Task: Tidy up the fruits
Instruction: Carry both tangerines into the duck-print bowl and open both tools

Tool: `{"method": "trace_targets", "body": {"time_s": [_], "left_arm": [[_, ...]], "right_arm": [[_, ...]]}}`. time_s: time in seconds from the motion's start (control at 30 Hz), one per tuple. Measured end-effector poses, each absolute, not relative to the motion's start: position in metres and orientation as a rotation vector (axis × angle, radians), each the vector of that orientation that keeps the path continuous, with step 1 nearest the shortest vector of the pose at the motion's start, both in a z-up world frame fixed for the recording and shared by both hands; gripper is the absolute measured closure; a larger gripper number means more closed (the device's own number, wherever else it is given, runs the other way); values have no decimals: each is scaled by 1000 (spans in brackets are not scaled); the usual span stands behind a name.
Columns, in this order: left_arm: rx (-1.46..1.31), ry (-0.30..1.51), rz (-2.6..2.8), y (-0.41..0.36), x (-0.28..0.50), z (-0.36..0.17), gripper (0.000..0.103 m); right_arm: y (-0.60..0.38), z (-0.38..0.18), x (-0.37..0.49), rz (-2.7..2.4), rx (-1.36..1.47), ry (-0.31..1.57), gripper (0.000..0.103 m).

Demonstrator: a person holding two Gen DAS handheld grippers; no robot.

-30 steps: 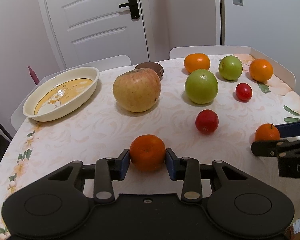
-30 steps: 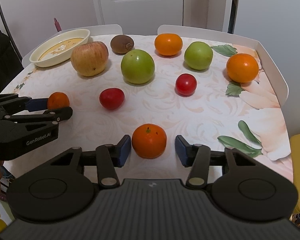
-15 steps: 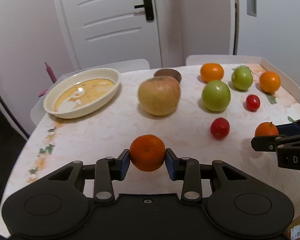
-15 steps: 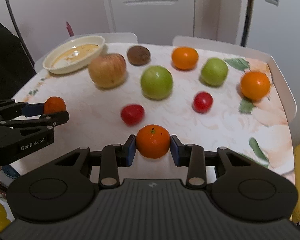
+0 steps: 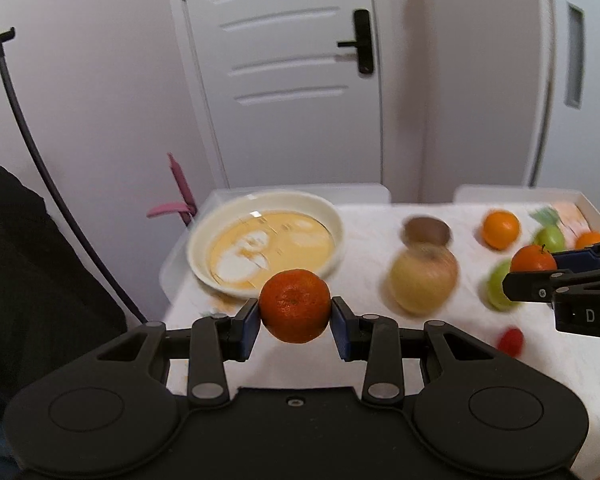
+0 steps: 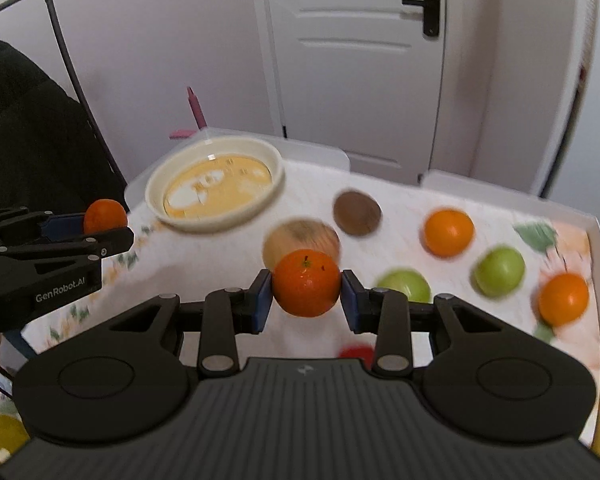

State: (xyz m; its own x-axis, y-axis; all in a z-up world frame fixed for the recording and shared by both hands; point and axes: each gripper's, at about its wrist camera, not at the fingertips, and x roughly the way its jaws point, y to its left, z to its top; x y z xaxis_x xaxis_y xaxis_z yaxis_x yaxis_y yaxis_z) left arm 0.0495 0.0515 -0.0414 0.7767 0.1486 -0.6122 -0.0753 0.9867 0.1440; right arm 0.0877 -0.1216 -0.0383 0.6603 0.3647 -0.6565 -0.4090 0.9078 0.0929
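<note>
White door standing behind bench [image 5: 560, 364]; both fingers are pinching a mandarin [image 5: 295, 306] each, bowl [image 5: 324, 210] lying ahead at the far-left corner, left gripper [image 5: 295, 322] nearer.

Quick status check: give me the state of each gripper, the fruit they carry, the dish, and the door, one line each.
Left gripper: shut on a tangerine.
Left tangerine: held clear of the table.
Right gripper: shut on a tangerine.
Right tangerine: held clear of the table.
Dish: upright on the table, no fruit in it.
Door: closed.
Big apple: resting on the table.
</note>
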Motion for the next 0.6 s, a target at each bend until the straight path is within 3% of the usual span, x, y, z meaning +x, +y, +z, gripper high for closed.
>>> {"method": "trace_targets", "body": {"time_s": [0.27,0.6], "left_arm": [[109,657,124,96,100,-22,62],[150,692,53,138,180,-36,62]], "right_arm": [[-72,-22,138,452,-56,726,52],[-20,-29,209,402,-40,735,52]]}}
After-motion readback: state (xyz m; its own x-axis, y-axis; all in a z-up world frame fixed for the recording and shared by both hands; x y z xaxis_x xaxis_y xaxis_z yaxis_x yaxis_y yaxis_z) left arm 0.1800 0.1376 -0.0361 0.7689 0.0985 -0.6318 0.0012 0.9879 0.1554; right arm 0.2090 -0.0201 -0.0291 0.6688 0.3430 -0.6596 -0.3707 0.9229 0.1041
